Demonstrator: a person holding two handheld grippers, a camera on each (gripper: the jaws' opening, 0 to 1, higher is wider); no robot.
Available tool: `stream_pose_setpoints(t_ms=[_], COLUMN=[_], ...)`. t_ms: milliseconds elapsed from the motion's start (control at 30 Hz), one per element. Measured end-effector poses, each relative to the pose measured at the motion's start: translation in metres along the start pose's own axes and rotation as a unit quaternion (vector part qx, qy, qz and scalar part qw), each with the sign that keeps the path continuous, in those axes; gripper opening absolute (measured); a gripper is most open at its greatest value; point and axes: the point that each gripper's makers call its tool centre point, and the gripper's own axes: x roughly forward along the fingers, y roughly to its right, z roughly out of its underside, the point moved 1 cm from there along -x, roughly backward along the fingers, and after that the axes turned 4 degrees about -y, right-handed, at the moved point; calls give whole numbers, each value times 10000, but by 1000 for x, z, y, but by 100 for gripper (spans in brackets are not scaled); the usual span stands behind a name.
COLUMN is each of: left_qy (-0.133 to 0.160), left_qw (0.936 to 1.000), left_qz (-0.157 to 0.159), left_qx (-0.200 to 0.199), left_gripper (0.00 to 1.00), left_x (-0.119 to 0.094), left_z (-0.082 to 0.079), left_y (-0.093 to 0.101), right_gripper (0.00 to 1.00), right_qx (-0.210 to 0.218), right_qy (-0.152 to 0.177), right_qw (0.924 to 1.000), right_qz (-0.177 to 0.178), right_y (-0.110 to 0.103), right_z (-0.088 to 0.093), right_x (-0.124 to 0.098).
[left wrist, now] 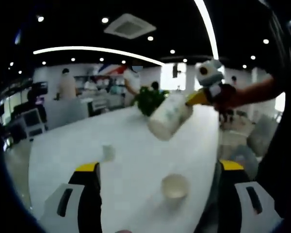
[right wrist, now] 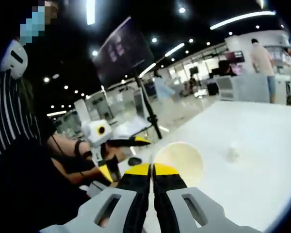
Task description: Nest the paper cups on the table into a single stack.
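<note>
Right gripper (right wrist: 153, 170), jaws closed on a paper cup (right wrist: 179, 160); left gripper (left wrist: 157, 167) open, another cup (left wrist: 175, 186) on the bench (left wrist: 136, 141) at five o'clock.

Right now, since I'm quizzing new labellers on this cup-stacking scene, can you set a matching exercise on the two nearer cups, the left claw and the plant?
Things:
1. lifted cup
2. standing cup
3. left claw
4. plant

States:
A. open, holding nothing
B. upright on the table, mouth up
C. tilted in the air, gripped by the right claw
D. green, beyond the lifted cup

Pairs: 1-C, 2-B, 3-A, 4-D
</note>
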Motion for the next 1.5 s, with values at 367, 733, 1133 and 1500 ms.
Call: stream_pose_setpoints(t_ms=[367,733,1133,1500], left_qy=[-70,-57,13,16], left_qw=[9998,9998,9992,9982], left_qz=[-145,-199,-400,-574], left_qx=[-96,11,-66,-182], left_gripper=[99,99,99,99], left_x=[-4,-5,-10,-17], left_z=[9,12,15,21], left_y=[-10,-7,-9,-15], right_gripper=[0,0,0,0], right_qx=[-580,-1993,-3200,-3793], right_qy=[-697,-1716,-2587,-3116], right_qw=[9958,9646,9114,8708], right_qz=[129,204,-35,-278], right_y=[5,-1,-12,-18], right_z=[-2,-13,-11,-28], right_x=[10,15,29,32])
